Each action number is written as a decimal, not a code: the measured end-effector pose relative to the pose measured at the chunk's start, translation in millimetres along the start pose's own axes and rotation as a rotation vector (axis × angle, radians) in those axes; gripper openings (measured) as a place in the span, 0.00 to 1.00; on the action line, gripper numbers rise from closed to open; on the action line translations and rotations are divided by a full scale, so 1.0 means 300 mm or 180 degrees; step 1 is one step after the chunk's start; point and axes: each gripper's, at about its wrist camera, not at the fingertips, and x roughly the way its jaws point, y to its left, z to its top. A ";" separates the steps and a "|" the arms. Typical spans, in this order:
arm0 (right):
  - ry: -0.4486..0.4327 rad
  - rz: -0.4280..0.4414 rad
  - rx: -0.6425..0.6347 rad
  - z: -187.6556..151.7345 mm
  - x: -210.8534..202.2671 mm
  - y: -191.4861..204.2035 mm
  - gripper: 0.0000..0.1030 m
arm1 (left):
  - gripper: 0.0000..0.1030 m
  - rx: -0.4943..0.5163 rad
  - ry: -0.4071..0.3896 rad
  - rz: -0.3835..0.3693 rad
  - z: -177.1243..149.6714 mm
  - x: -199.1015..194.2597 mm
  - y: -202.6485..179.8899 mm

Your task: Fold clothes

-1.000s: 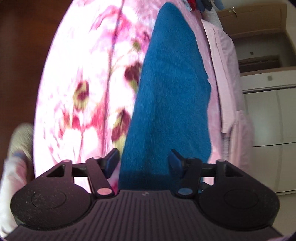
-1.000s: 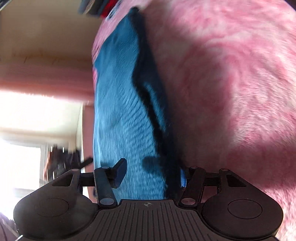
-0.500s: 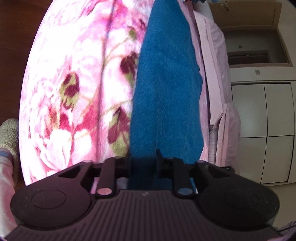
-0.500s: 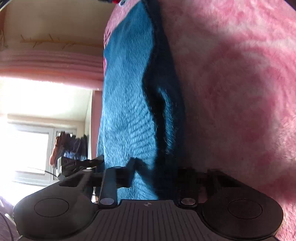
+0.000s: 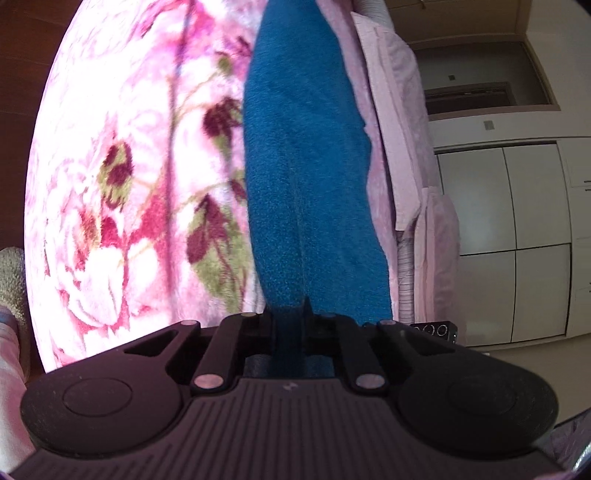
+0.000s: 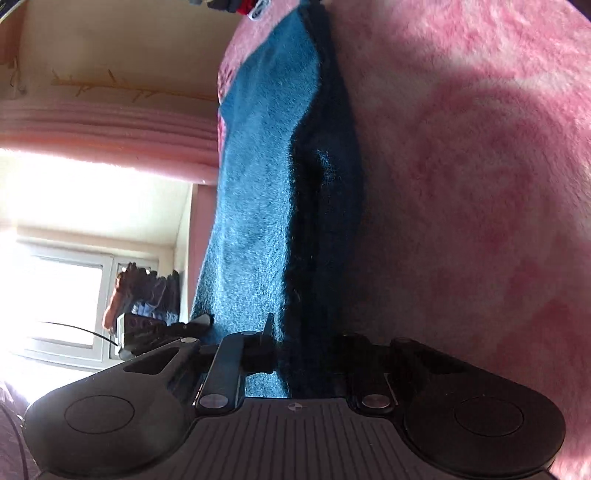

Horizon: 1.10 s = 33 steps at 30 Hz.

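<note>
A blue fleece garment (image 5: 306, 166) lies stretched along a pink floral blanket (image 5: 122, 184) on the bed. My left gripper (image 5: 290, 321) is shut on the near edge of the garment; the cloth bunches between its fingers. In the right wrist view the same blue garment (image 6: 258, 206) runs away from me with a dark folded edge beside the pink blanket (image 6: 472, 184). My right gripper (image 6: 295, 343) is shut on that garment's near edge.
White wardrobe doors (image 5: 517, 240) stand to the right of the bed. A pale pink sheet (image 5: 406, 147) hangs over the bed's side. A bright window (image 6: 62, 295) with clothes hanging near it is on the left. More clothes (image 6: 236, 5) lie at the far end.
Both grippers went from open around the blue garment's edge to shut on it. The garment now looks more drawn out and slightly lifted at the near end.
</note>
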 end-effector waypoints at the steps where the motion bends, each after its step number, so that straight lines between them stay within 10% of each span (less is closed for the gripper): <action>1: -0.0019 0.0009 -0.0001 -0.007 -0.011 0.003 0.14 | 0.07 0.0013 0.0010 -0.0007 -0.009 -0.010 -0.006; 15: 0.0169 -0.0182 0.0651 -0.268 -0.100 0.055 0.15 | 0.07 -0.0506 0.0233 -0.0092 -0.167 -0.101 -0.023; 25: -0.0063 0.0135 0.0865 0.053 -0.168 0.258 0.17 | 0.08 -0.0786 -0.0105 -0.0666 0.151 -0.051 -0.215; 33: -0.0445 0.0116 0.1480 0.459 0.014 0.190 0.17 | 0.15 -0.1628 -0.0432 -0.0795 0.437 0.128 -0.030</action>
